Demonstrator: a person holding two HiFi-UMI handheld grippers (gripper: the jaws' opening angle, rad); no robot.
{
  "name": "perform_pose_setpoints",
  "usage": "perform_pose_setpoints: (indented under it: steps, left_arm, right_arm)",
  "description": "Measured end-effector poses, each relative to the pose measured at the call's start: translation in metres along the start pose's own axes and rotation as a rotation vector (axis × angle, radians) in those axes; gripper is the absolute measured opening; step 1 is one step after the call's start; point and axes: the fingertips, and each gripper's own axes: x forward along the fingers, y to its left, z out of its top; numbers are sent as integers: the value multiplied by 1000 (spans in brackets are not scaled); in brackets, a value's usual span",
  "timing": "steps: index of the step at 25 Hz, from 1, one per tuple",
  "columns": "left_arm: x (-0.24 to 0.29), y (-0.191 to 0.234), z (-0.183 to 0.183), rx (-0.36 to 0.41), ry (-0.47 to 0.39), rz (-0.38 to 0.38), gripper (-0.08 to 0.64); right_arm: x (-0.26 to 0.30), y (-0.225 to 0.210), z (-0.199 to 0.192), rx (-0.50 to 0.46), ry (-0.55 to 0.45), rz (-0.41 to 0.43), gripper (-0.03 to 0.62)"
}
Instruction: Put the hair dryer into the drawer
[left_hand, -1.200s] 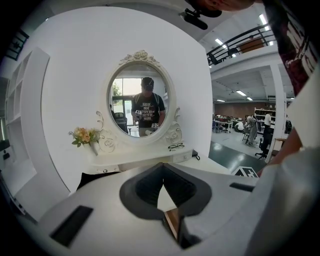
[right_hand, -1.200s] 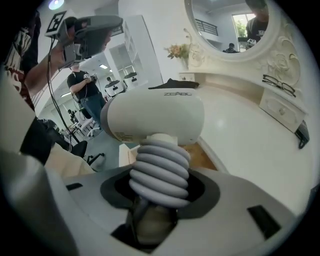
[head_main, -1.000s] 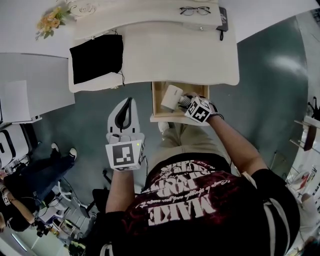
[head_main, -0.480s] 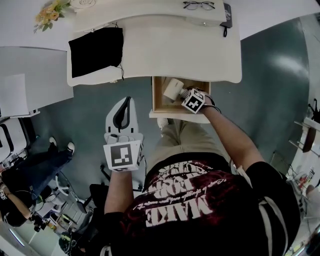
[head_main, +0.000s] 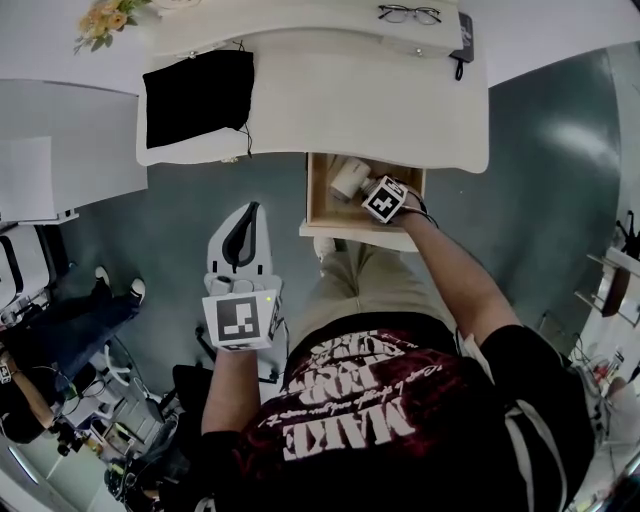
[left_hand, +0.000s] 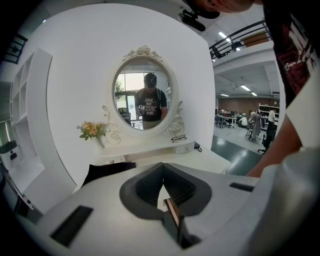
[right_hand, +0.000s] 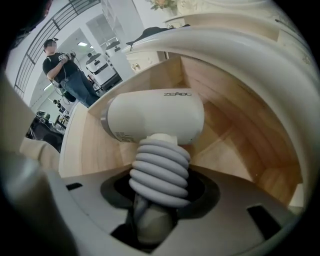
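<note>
Two grippers, one hair dryer inside the drawer

White table carries a black cloth at its left edge. The wooden drawer stands pulled out under the table's front edge. The hair dryer's white body sits within the drawer's walls, toward the left side. The right gripper has its fingers clenched on the dryer's grey ribbed handle. The left gripper hangs left of the drawer, over the floor, fingers pressed together on nothing.
</note>
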Motion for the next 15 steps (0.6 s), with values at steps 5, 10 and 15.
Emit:
perform_pose_setpoints:
  steps: [5,10,15]
  left_arm:
    - [-10,3,-1,1,-5,8,5]
    - [-21,8,9,-3,-39,15,5]
    - [-33,10,24,-8,-85,4,5]
  right_arm:
    - [13,2,-12,-6,54,-18,202]
    - [3,0,-5,40,13,-27,316]
    - [-39,4,-5,33,-37,-70,313]
